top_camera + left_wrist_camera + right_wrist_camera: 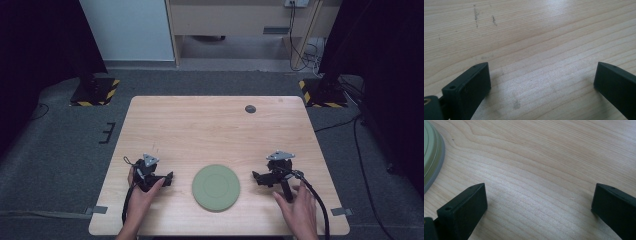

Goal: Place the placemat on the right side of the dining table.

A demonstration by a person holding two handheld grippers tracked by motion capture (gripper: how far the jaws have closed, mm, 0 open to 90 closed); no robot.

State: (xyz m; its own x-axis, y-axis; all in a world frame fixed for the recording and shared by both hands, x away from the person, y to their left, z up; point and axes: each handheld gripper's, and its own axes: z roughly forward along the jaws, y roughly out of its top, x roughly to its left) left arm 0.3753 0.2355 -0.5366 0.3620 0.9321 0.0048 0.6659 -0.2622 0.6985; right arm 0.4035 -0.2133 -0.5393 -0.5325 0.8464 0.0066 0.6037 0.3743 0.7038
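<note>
Green plate on wooden table; grey carpet.

The surface is pale wood with a fine, wavy grain running in long streaks, darker brown lines alternating with cream. A few faint grey smudges mark it in the left gripper view. Near its far edge sits a small dark grey round cap. The plate is a muted sage green with faint concentric rings, and its rim shows a greyer band in the right gripper view. The left gripper and right gripper are black, each topped by a grey plate; their fingers are matt black. The floor is dark grey carpet, and two stand bases carry yellow-and-black hazard stripes.
</note>
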